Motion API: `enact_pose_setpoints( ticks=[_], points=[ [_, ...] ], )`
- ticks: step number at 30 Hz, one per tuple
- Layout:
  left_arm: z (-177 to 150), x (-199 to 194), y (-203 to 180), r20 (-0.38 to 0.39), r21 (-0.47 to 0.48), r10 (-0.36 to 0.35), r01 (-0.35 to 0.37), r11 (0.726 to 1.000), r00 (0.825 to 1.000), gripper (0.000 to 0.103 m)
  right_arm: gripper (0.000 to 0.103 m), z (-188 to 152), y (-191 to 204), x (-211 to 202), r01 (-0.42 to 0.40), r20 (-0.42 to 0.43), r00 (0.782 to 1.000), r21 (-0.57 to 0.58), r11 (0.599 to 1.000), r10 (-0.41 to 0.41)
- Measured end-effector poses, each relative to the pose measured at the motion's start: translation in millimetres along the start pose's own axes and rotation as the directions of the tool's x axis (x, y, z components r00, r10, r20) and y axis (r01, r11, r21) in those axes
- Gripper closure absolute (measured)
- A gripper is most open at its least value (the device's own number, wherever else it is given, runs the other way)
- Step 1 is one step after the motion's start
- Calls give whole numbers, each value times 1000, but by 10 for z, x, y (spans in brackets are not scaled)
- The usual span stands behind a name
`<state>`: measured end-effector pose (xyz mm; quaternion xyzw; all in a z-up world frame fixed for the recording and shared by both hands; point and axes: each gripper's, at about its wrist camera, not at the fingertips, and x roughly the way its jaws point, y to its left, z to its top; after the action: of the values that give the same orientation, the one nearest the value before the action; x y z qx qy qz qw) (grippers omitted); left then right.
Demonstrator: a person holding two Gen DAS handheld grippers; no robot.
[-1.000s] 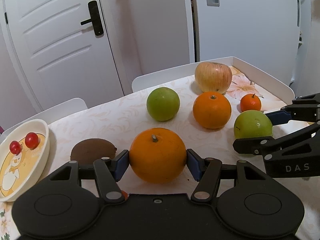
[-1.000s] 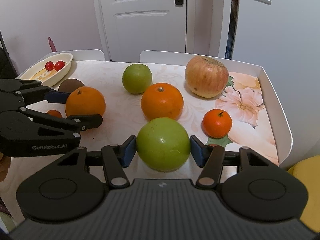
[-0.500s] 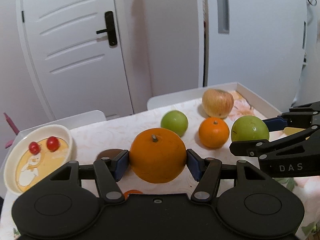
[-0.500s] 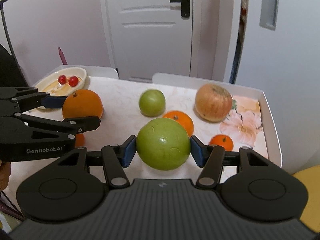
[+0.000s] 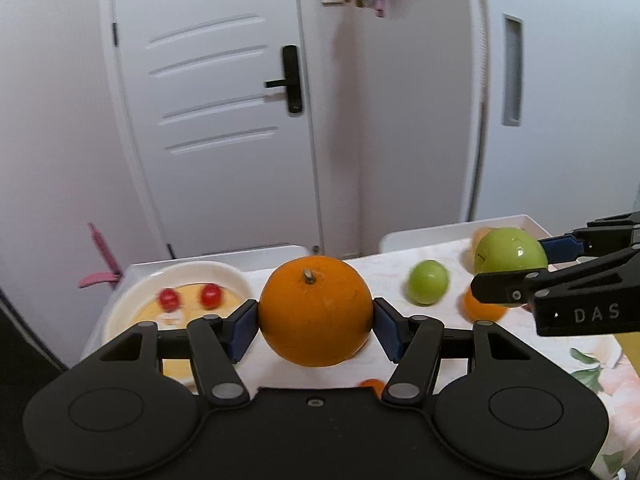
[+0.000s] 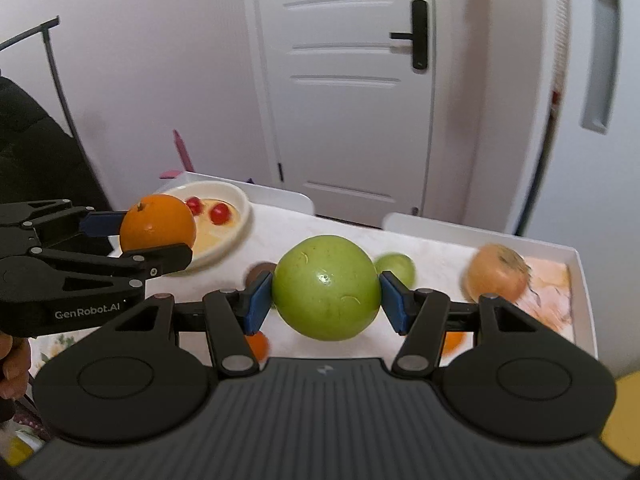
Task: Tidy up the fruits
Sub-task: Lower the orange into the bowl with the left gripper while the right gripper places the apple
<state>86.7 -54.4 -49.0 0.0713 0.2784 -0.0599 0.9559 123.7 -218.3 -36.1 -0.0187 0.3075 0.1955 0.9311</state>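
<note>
White door behind floral table (image 6: 440, 256) | left gripper (image 5: 316, 322) clamped orange (image 5: 316, 311), right gripper (image 6: 326, 294) clamped green apple (image 6: 326, 287) | both had risen clear of table; placing remained.

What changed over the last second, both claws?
Both claws rose off the table with their fruit: the left claw lifted the orange, the right claw the green apple. Grips unchanged. The dish with two cherry tomatoes and the other fruit stayed on the table.
</note>
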Motion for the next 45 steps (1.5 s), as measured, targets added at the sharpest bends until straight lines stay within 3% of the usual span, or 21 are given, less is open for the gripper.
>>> enact_pose_setpoints(
  ticks=[13,27,38,45],
  points=[
    [56,-2,933,-35,-31,86,-88,996,996,38,31,466,749,521,-60,-24,998,-17,998,60],
    [-24,626,1796,-103,-12,60,-62,998,993,38,31,614,1260,1392,-32,-95,995,11,999,33],
    [-108,1331,2023,-187,25,14,-9,1000,982,38,31,598,1327,1823,31,-144,989,57,998,-23],
    [-153,1535,2012,-215,54,12,0,999,976,37,31,596,1280,1879,68,-155,986,72,995,-56]
  ],
)
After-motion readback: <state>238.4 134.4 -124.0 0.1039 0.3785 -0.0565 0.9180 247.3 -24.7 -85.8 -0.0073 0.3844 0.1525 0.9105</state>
